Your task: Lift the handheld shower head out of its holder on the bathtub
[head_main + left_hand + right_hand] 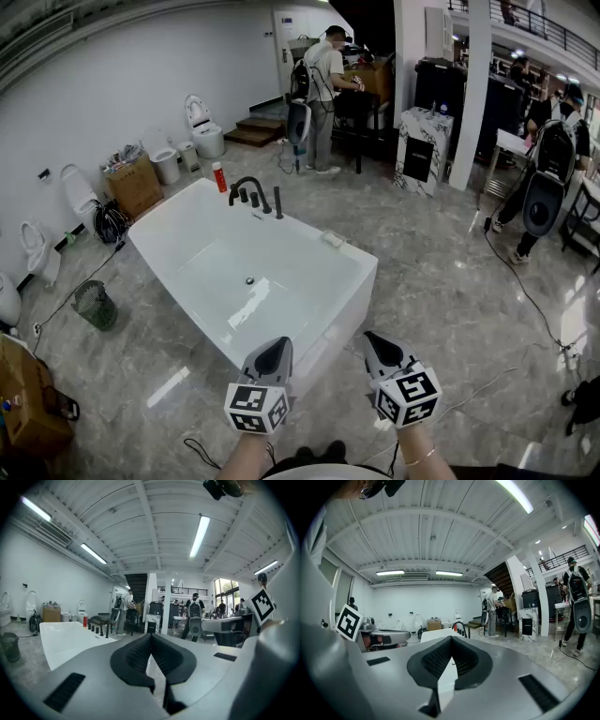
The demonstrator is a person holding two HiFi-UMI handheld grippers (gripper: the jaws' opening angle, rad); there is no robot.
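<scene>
A: Where's the handheld shower head [277, 201]?
B: Upright on the far rim of the white bathtub [361, 259], just beside the black faucet [246, 185], well apart from both grippers.
A: And the jaws?
B: Left gripper [279, 345]: jaws pressed together, holding nothing. Right gripper [371, 338]: likewise closed and empty. Both are by the tub's near end.

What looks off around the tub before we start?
Nothing spilled or broken. The bathtub looks intact, and the black tap set stands upright at its far rim. Only oddities: a small pale object left on the right rim, and a loose cable trailing across the floor on the right.
</scene>
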